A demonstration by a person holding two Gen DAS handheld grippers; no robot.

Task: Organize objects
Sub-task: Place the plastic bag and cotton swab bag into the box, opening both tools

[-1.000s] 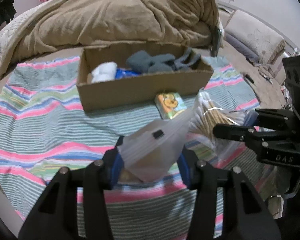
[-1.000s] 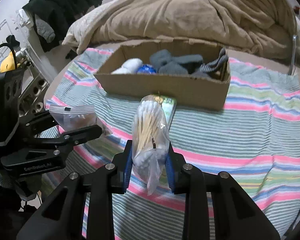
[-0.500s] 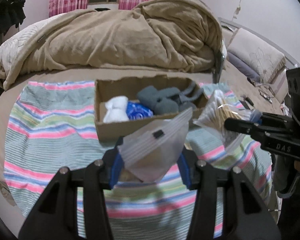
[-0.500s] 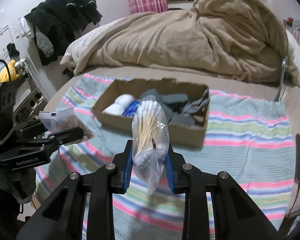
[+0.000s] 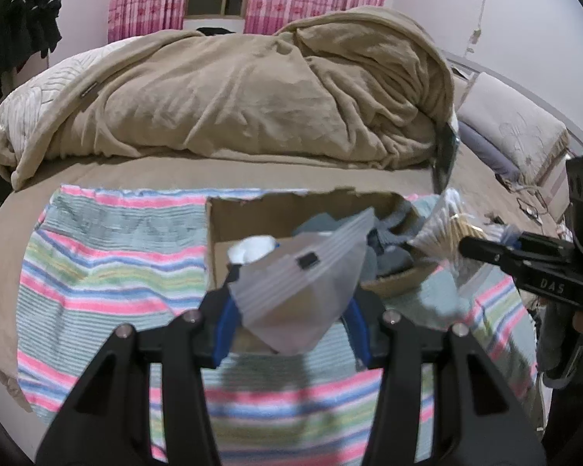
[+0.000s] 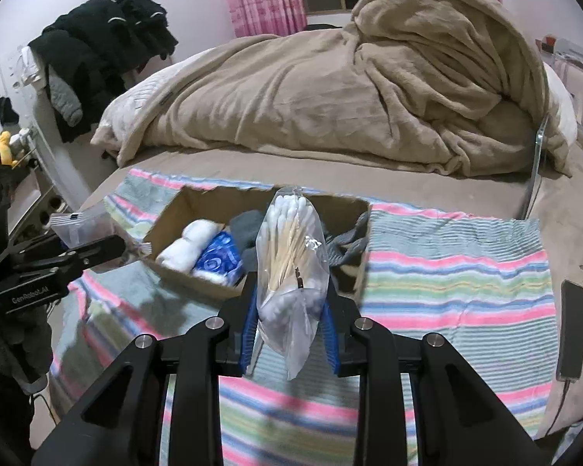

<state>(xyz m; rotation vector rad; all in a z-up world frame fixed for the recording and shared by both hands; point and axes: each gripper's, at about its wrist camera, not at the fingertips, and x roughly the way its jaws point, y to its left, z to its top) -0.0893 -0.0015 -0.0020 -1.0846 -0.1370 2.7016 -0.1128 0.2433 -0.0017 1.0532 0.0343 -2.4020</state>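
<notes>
Over the cardboard box (image 5: 248, 213), my left gripper (image 5: 291, 310) pinches a frosted zip bag (image 5: 303, 287), not yet dropped. From the right wrist, my right gripper (image 6: 289, 318) clamps the cotton-swab bag (image 6: 291, 256) above the box, where socks (image 6: 248, 225) already lie.

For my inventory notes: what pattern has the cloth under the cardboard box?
Horizontal stripes, pink, green, blue and grey: the cloth, clearest in the right wrist view.

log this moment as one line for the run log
left tool: shut on zip bag | right tool: shut on cotton swab bag | both held above cardboard box | box holds socks, white roll, blue pack
</notes>
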